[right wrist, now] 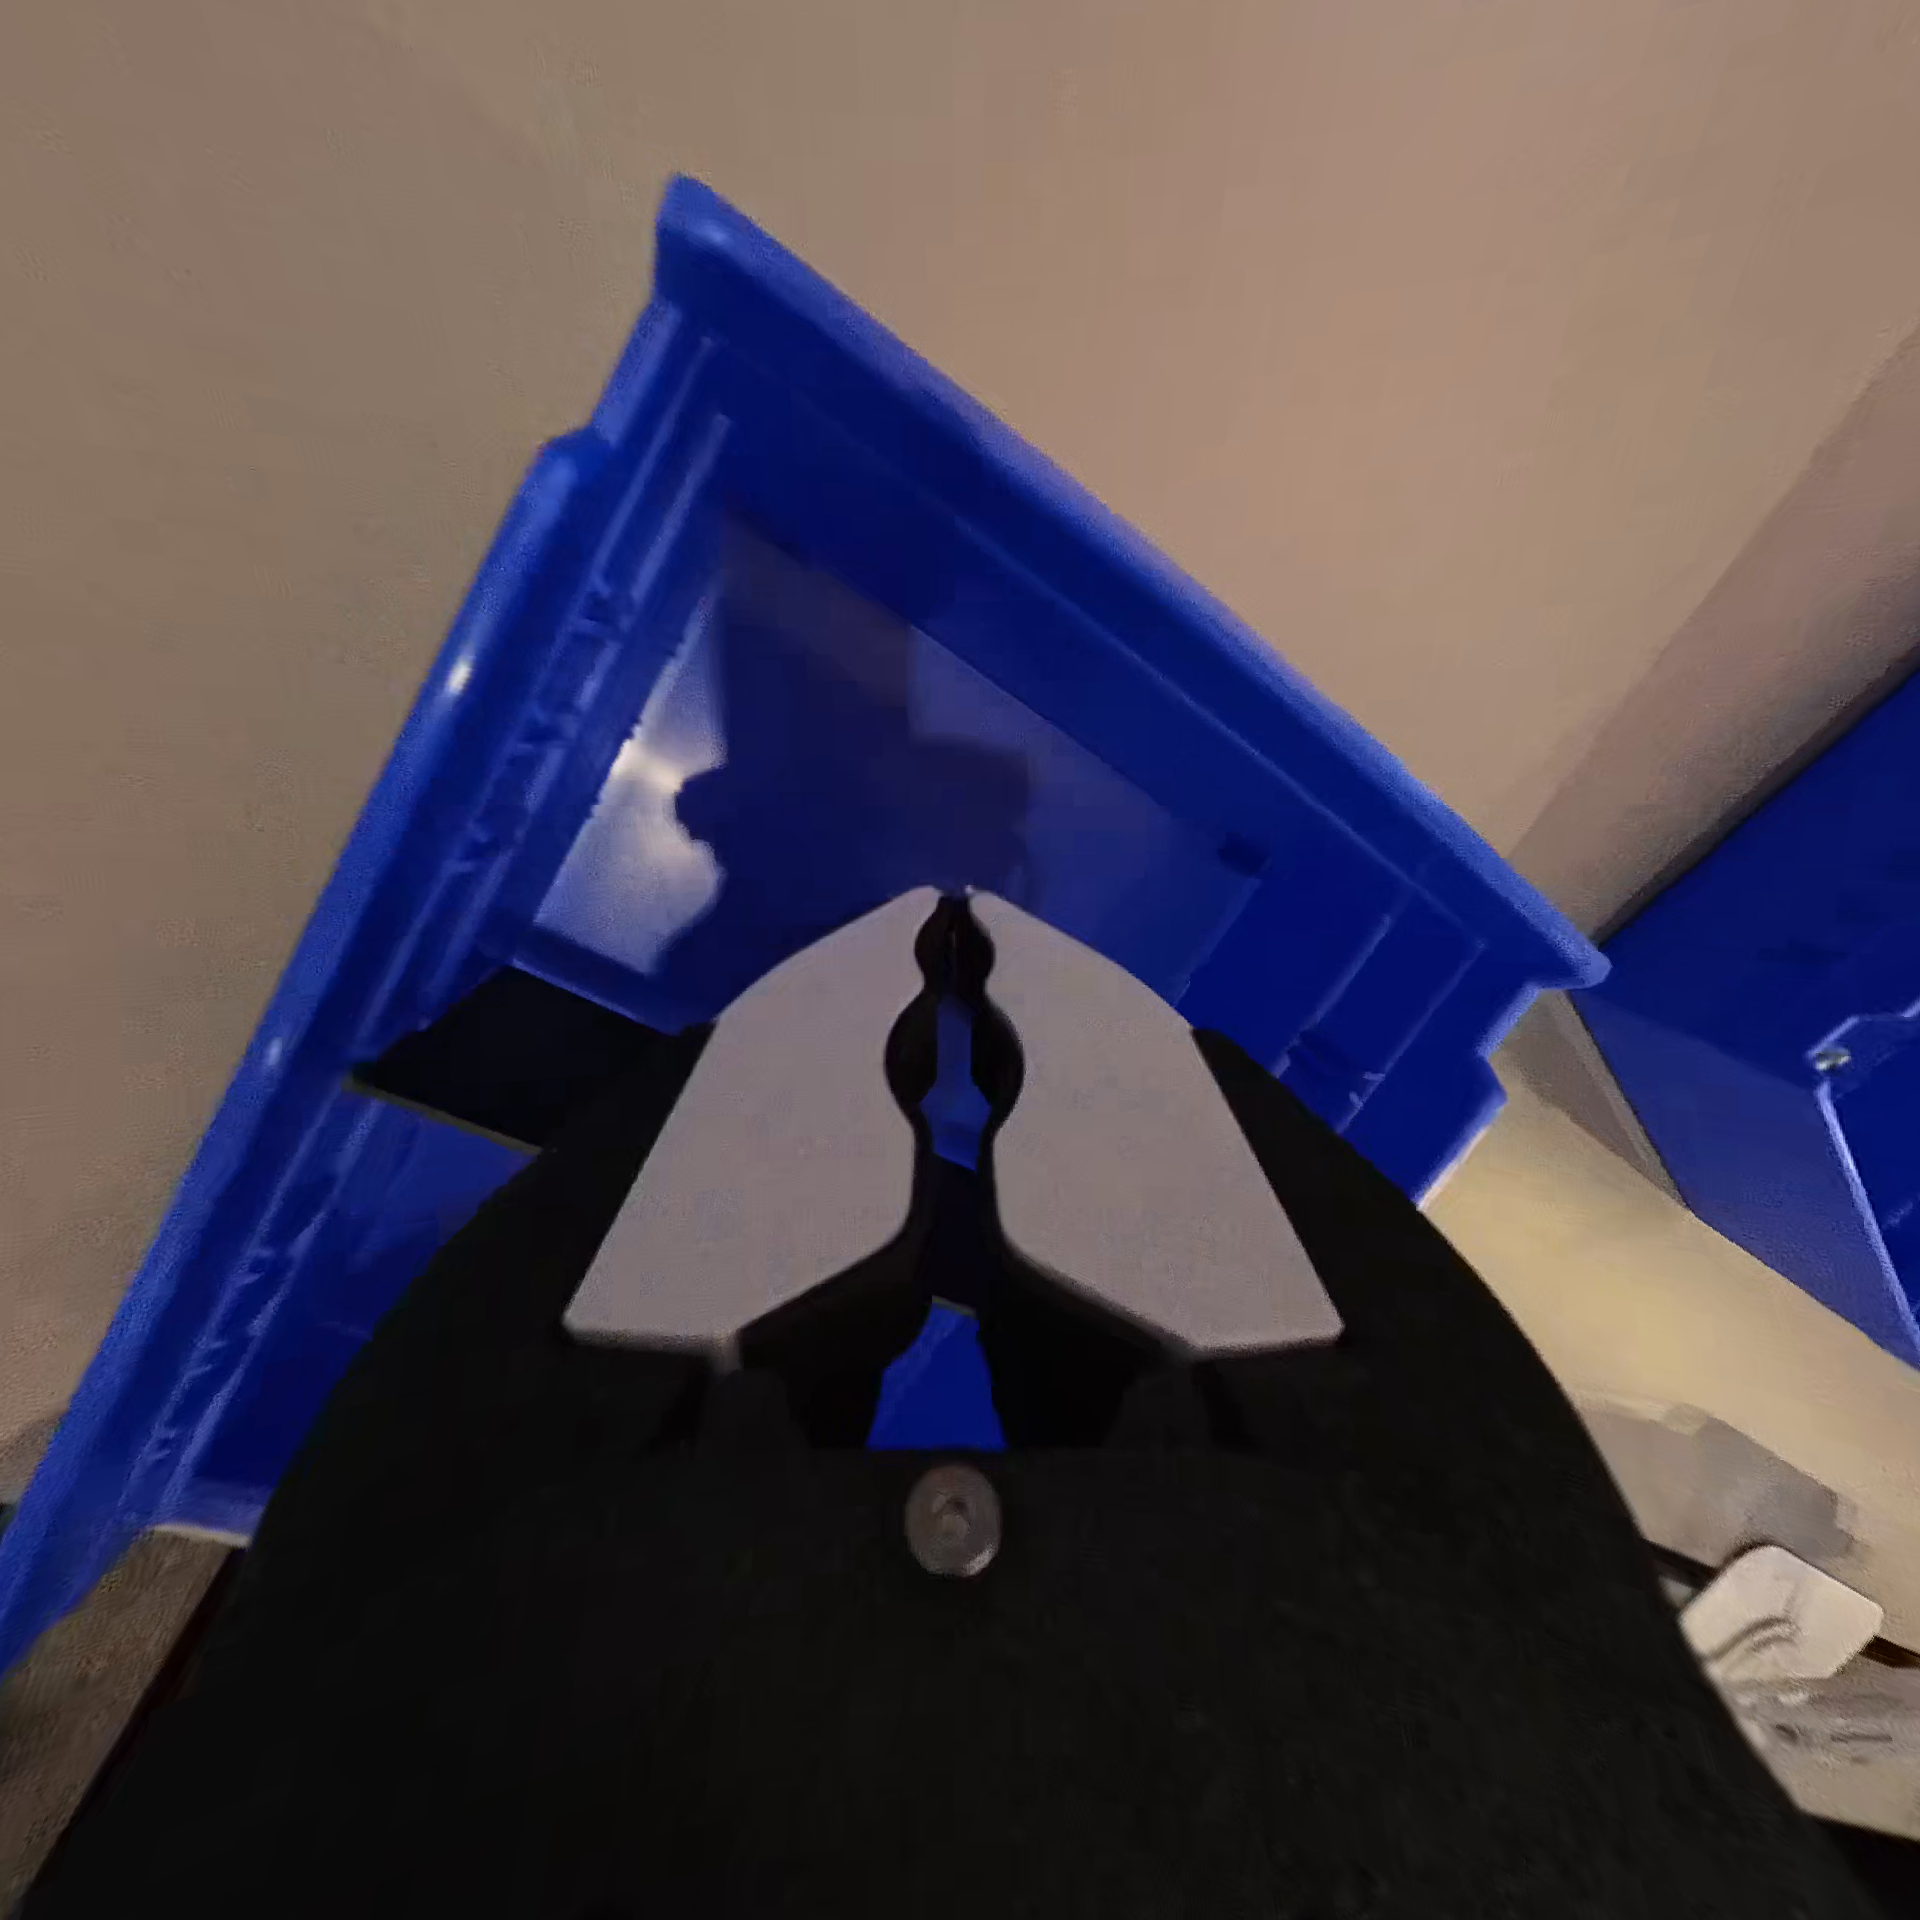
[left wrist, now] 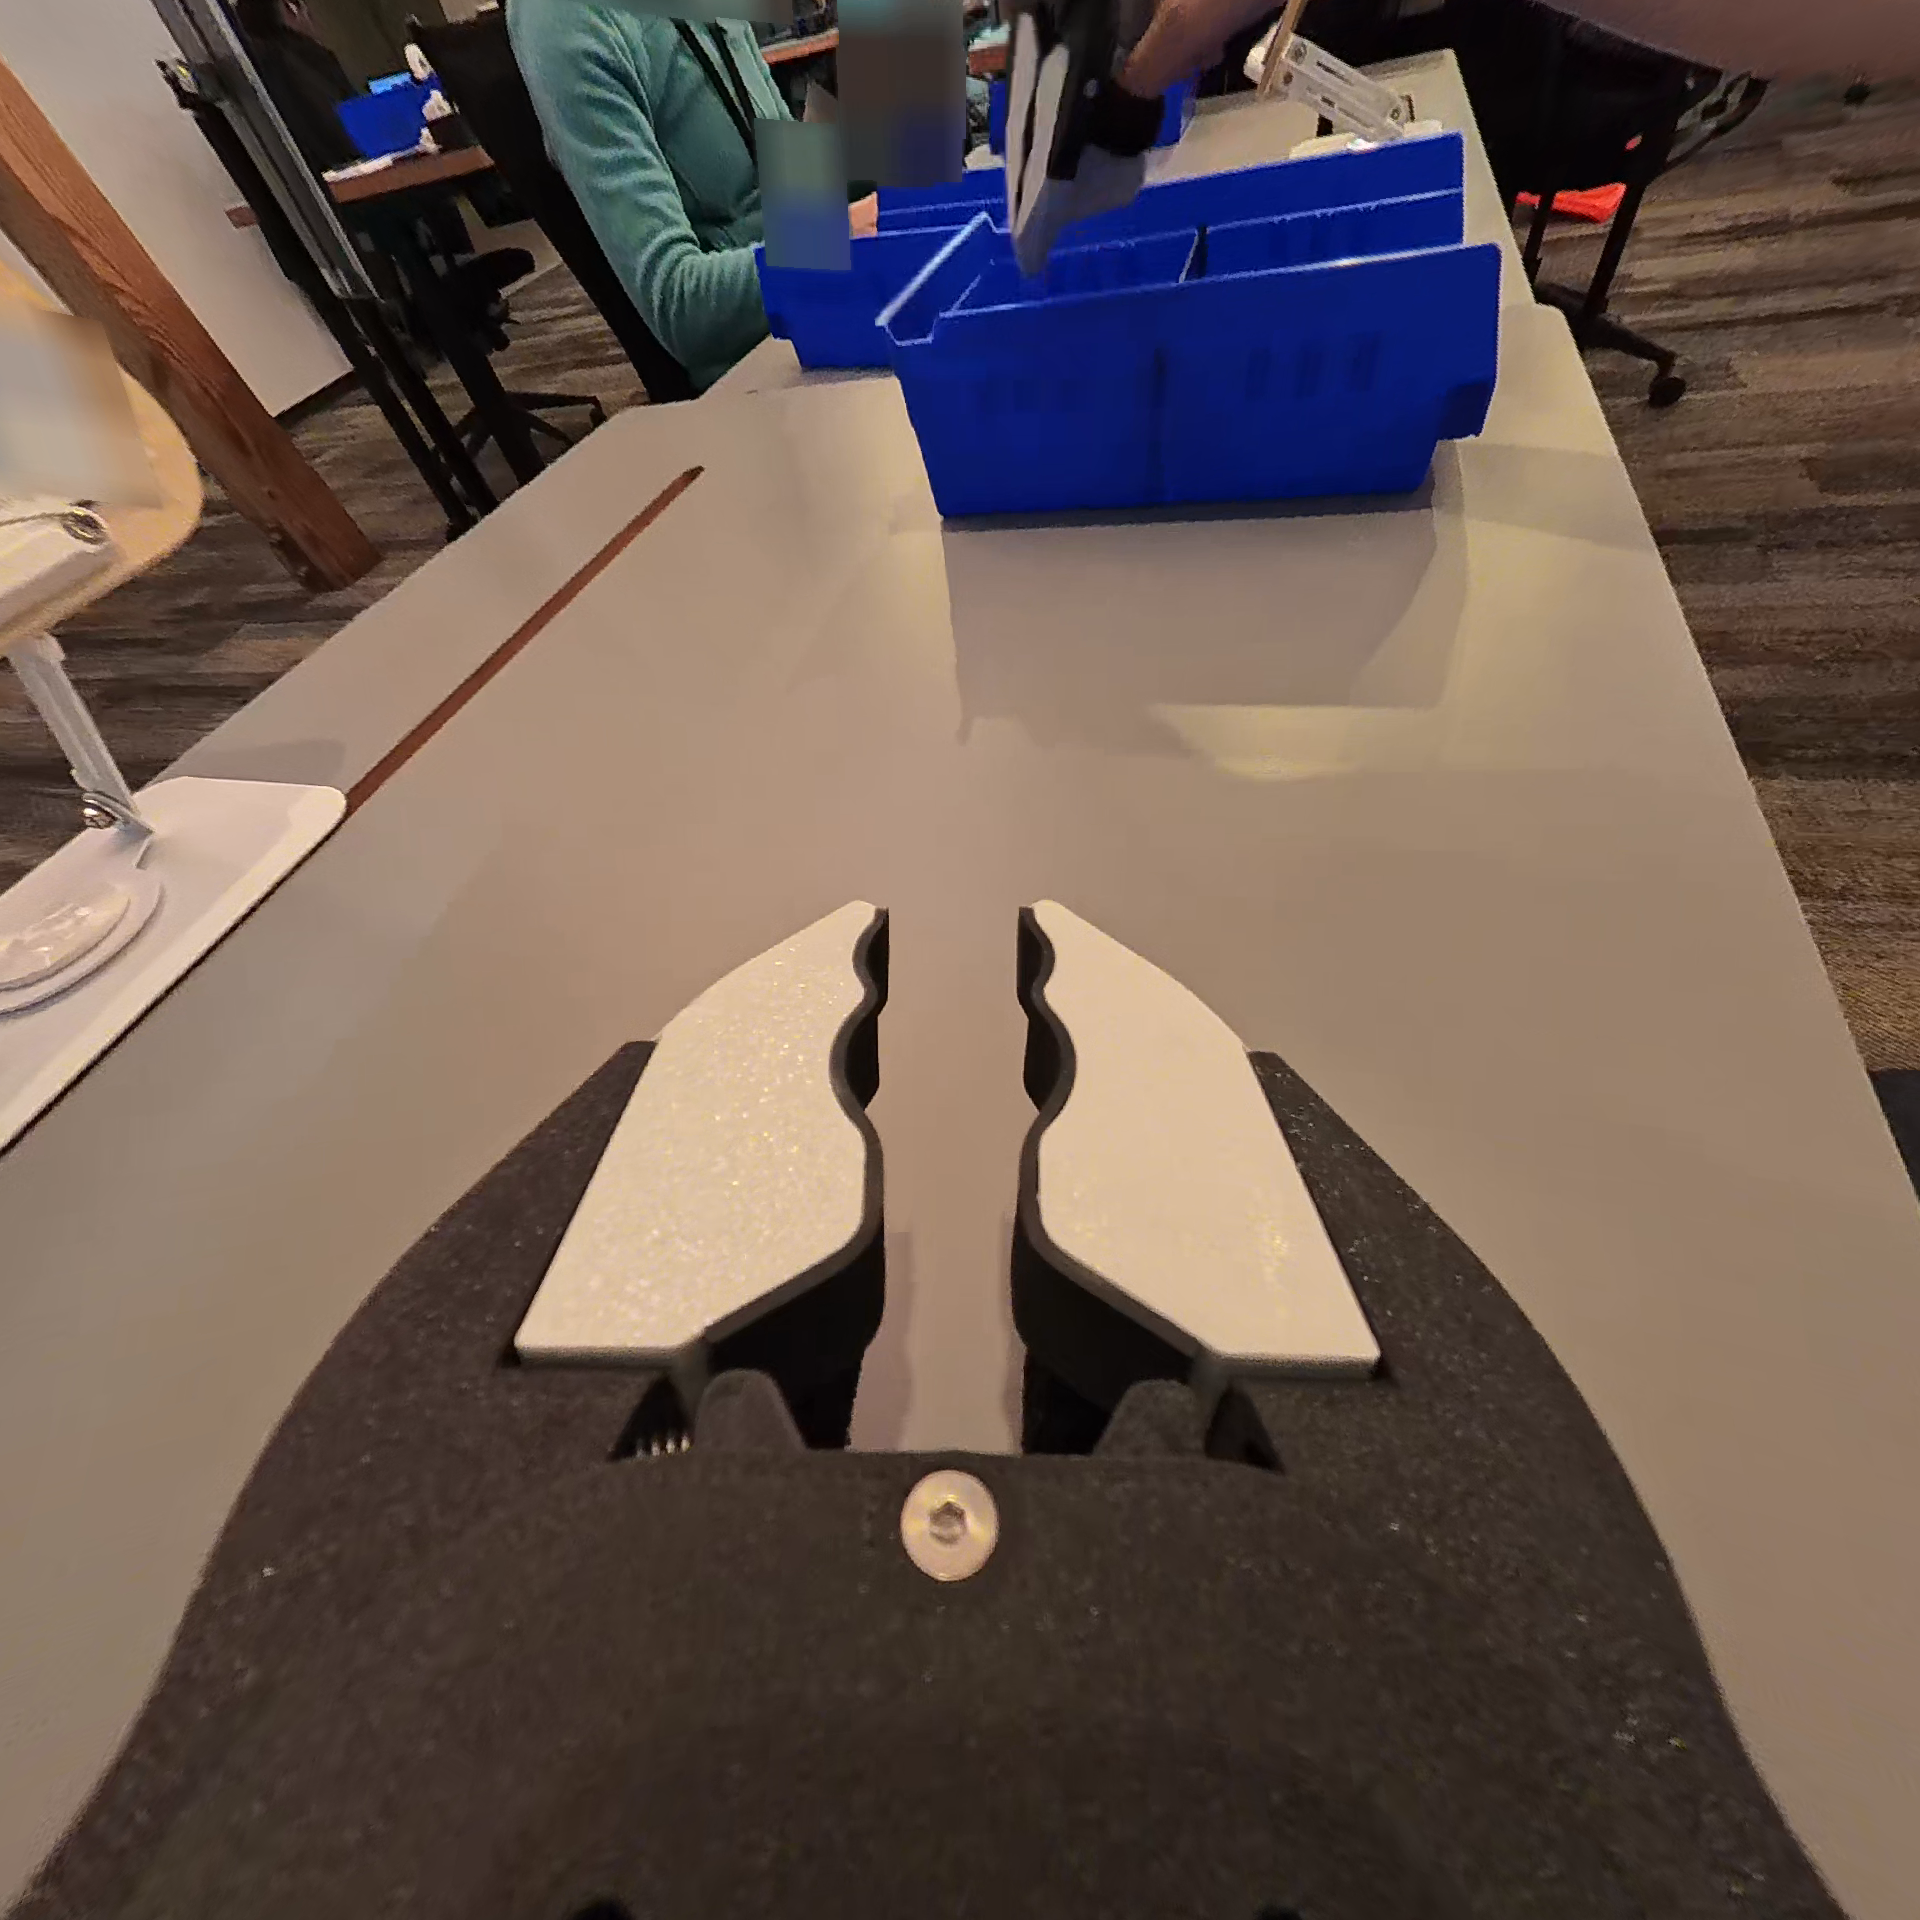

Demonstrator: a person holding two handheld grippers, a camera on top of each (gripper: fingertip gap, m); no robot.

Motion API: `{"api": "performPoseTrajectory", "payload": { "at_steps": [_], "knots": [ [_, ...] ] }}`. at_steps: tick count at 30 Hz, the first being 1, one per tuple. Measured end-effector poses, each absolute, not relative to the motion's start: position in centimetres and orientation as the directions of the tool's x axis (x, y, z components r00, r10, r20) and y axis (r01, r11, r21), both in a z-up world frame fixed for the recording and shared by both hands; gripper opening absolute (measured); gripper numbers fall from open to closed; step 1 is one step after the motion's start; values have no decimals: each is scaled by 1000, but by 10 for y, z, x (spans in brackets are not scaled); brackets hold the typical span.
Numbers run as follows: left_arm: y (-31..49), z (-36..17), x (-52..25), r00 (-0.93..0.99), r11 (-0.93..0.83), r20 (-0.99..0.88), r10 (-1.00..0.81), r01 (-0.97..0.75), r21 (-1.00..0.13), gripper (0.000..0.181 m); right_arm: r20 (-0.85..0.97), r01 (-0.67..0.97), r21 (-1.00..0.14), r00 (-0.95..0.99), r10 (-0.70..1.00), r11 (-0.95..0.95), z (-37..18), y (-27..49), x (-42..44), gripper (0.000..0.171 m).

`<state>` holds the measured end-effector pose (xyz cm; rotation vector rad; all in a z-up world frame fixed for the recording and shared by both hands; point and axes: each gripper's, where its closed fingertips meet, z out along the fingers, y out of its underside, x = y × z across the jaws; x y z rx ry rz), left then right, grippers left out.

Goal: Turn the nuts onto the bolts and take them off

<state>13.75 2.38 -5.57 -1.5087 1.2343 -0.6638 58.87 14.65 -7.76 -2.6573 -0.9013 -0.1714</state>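
Observation:
No nut or bolt shows clearly in either view. My left gripper [left wrist: 954, 920] is open and empty, low over the grey table [left wrist: 1143, 831], well short of a blue divided bin [left wrist: 1195, 416]. My right gripper [left wrist: 1039, 223] reaches down into that bin from above. In the right wrist view my right gripper [right wrist: 954, 902] is shut, with its tips over the floor of one bin compartment [right wrist: 831, 748]. I cannot tell whether something small is pinched at the tips. A small metal piece [right wrist: 1834, 1058] sits at the edge of a second blue bin [right wrist: 1766, 1091].
More blue bins [left wrist: 862, 281] stand behind the first. A person in a teal sleeve [left wrist: 644, 177] sits at the far left of the table. A white stand on a flat base [left wrist: 156, 862] is at the left edge. The table's right edge [left wrist: 1704, 831] drops to carpet. Spacing between my two grippers at the tips: around 50 centimeters.

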Motion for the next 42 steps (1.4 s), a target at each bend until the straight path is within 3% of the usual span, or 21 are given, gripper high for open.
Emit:
{"api": "performPoseTrajectory", "payload": {
  "at_steps": [5, 11, 14, 16, 18, 21, 25, 36, 42],
  "knots": [
    [32, -39, 124, 409, 68, -214, -887, -344, -937, 22, 228, 577, -502, 807, 545, -644, -43, 133, 556, 0],
    [18, 3, 63, 624, -29, -187, -759, -319, -947, 20, 166, 414, -853, 792, 588, -317, 18, 108, 476, 1],
    [4, 15, 2, 730, -126, -144, -669, -302, -945, 21, 42, 264, -928, 773, 633, -261, 34, 95, 447, 19],
    [1, 11, -51, 800, -246, -107, -590, -304, -921, 22, -9, 210, -946, 744, 668, -247, 39, 88, 432, 20],
    [9, -6, -114, 877, -408, -96, -470, -313, -858, 23, 13, 232, -947, 720, 694, -224, 39, 82, 419, 0],
    [40, -28, -209, 959, -574, -170, -226, -272, -773, 17, 75, 298, -934, 706, 704, -199, 33, 79, 400, 0],
    [76, -73, -261, 970, -761, -213, -122, -229, -607, 17, 84, 326, -928, 654, 752, -179, 28, 74, 362, 1],
    [127, -151, -287, 978, -910, -209, 1, -85, -406, 26, 137, 496, -852, 521, 843, -167, 2, 44, 308, 5],
    [132, -155, -284, 986, -920, -165, -19, -82, -384, 14, 161, 525, -839, 488, 858, -141, -1, 33, 304, 6]
  ]
}}
